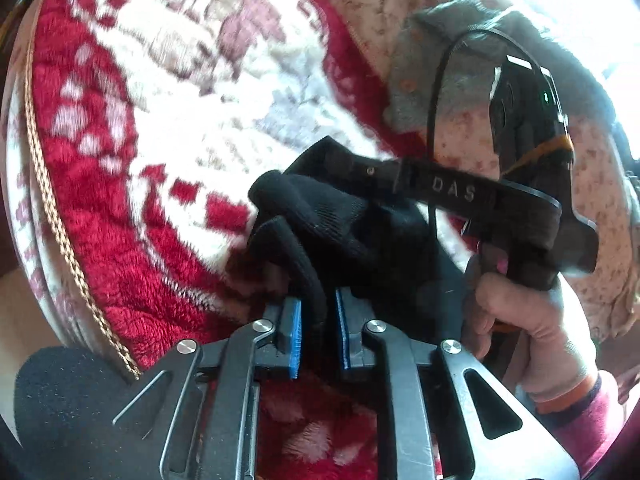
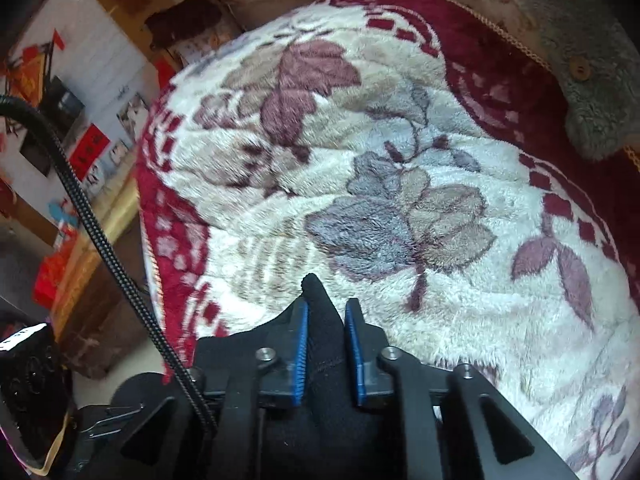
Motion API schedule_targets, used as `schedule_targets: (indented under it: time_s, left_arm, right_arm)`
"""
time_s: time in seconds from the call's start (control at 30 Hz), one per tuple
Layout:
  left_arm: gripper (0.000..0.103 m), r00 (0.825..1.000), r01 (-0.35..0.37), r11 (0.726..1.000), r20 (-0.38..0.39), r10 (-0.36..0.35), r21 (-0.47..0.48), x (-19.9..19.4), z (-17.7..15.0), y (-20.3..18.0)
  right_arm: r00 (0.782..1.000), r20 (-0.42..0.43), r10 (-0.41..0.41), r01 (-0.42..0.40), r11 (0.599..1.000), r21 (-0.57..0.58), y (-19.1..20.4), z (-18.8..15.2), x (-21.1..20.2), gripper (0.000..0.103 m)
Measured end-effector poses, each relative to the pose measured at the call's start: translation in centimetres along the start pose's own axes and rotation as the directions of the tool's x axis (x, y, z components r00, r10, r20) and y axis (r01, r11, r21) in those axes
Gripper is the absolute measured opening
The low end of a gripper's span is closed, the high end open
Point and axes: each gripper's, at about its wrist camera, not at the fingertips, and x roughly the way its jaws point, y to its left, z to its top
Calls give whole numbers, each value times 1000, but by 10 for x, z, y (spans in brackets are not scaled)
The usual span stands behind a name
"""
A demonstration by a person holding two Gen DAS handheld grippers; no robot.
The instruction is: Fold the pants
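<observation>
- Black pants (image 1: pixel 352 232) sit bunched between the left hand-held gripper (image 1: pixel 318 332) pads, clamped above the bed blanket (image 1: pixel 160 100).
- Right hand-held gripper (image 2: pixel 326 344) likewise pinches pants cloth.
- Advice: keep both grips level, pull fabric taut before laying it flat.

The pants (image 1: pixel 340 220) are plain black knit, bunched at the centre of the left wrist view and showing again as a black peak (image 2: pixel 320 320) at lower centre of the right wrist view. The fingers (image 1: pixel 295 344) carry bright blue pads on dark grey metal; the other pair (image 2: pixel 354 356) matches. The plush blanket (image 2: pixel 380 160) is cream with mauve, grey-blue and tan leaves, bordered in deep red with cream checks and edged in tan braid. At upper right lies a grey fleece garment (image 2: pixel 592 92) with a brown button. The sleeve cuff (image 1: pixel 576 404) at lower right is pink with an orange band.
</observation>
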Motion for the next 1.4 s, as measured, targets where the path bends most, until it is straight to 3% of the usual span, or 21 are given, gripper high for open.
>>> schedule_targets:
  time_s: [0.17, 0.3, 0.57, 0.7, 0.83, 0.9, 1.07, 1.23, 1.3, 1.4]
  left_arm:
    - [11, 992, 100, 992, 62, -106, 82, -31, 10, -32]
    - [11, 978, 179, 966, 77, -196, 188, -50, 7, -74]
    - [11, 937, 331, 870, -16, -350, 366, -61, -26, -167]
    - [11, 917, 385, 818, -79, -390, 427, -62, -50, -206]
    - [11, 900, 429, 769, -161, -404, 474, -56, -82, -240]
    - [11, 894, 447, 747, -208, -398, 493, -48, -99, -257]
    - [11, 899, 437, 715, -274, -341, 545, -20, -142, -291]
    - [11, 928, 370, 701, -279, -248, 610, 16, -178, -312]
    - [11, 936, 349, 687, -270, -225, 637, 20, -190, -318]
    - [13, 936, 350, 669, -277, -219, 655, 19, -198, -314]
  right_arm:
    - [992, 124, 33, -35, 999, 20, 14, -2, -52, 14]
    - [972, 228, 59, -73, 996, 53, 15, -8, -105, 14]
    - [899, 435, 46, -117, 984, 138, -4, -71, -224, 14]
    - [850, 526, 25, -155, 966, 205, -22, -120, -276, 13]
    - [805, 593, -13, -187, 943, 274, -41, -176, -317, 13]
    - [793, 608, -40, -185, 935, 303, -48, -200, -328, 13]
    - [764, 635, -109, -212, 888, 408, -75, -266, -343, 13]
    - [757, 627, -183, -260, 796, 547, -121, -331, -338, 13]
    - [764, 606, -221, -257, 758, 600, -139, -351, -331, 13]
    - [771, 582, -259, -245, 722, 647, -148, -366, -327, 13]
